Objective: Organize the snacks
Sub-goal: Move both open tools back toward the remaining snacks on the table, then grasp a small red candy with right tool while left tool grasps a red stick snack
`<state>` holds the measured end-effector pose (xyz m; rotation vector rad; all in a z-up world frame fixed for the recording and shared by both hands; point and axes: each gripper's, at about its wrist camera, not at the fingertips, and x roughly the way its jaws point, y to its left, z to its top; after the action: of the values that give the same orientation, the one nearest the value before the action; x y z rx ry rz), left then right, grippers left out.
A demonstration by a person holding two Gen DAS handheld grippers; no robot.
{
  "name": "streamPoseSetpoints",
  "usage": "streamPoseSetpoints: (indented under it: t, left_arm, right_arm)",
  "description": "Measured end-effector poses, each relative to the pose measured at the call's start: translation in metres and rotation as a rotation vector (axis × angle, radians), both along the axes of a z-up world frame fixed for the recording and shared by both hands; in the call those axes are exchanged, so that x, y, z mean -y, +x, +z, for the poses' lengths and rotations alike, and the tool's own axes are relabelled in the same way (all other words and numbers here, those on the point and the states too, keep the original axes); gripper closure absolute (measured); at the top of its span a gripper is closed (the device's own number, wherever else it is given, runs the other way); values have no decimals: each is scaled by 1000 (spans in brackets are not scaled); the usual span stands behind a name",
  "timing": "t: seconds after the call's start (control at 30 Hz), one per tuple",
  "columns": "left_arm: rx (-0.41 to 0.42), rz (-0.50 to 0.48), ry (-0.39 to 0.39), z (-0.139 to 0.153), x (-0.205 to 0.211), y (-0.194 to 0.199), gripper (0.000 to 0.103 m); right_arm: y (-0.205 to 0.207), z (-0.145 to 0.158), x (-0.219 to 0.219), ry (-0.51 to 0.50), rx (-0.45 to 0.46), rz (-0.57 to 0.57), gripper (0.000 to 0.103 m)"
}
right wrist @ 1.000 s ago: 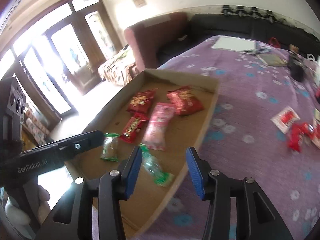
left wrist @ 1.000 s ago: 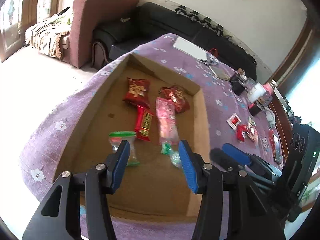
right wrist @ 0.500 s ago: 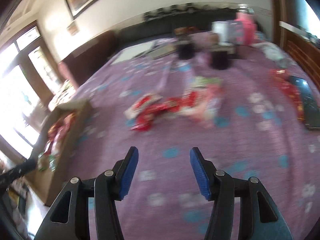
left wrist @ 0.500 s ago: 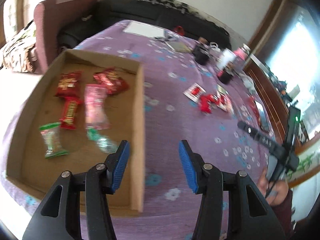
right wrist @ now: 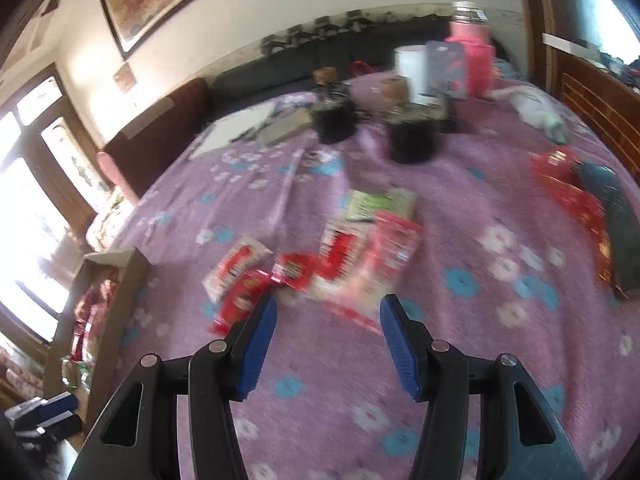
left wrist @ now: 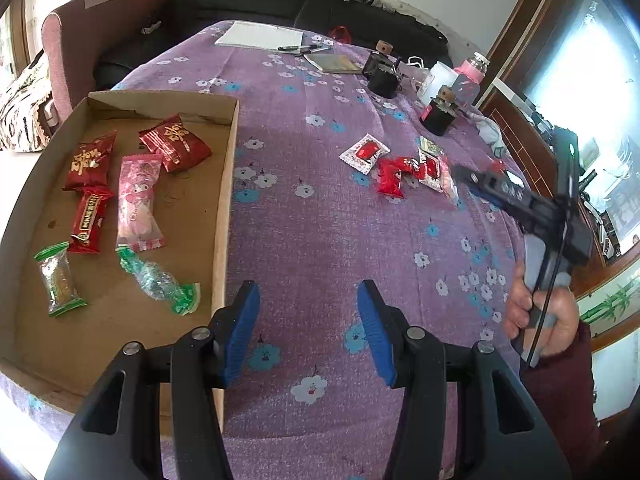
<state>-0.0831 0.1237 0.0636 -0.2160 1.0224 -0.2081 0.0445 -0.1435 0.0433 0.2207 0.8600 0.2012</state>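
R gripper (right wrist: 328, 342) jaws apart, just widened, nothing btwn | L gripper (left wrist: 306, 332) apart, empty | loose red/white snack packets (right wrist: 316, 268) mid purple cloth, right of brown cardboard tray (left wrist: 224, 200) | drop onto nearest red one, pinch flat body, not crinkly edge

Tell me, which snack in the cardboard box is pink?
The long pink packet lying mid-box between the red packets; the other wrappers there are red or clear with green ends.
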Motion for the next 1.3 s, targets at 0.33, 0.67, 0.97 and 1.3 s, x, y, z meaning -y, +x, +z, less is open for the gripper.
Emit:
streamPoseSetpoints:
  t: [0.33, 0.67, 0.97, 1.3]
  left_arm:
    - [-6, -7, 4, 1, -2, 0, 54]
    - [2, 7, -27, -1, -13, 6, 53]
    - [-18, -68, -40, -6, 16, 8, 54]
    - [1, -25, -26, 10, 1, 1, 54]
  right_arm:
    - [74, -28, -69, -219, -104, 87, 48]
    - [4, -33, -72, -105, -227, 313, 57]
    - [-6, -6, -45, -86, -45, 148, 51]
    - [39, -36, -77, -202, -138, 70, 80]
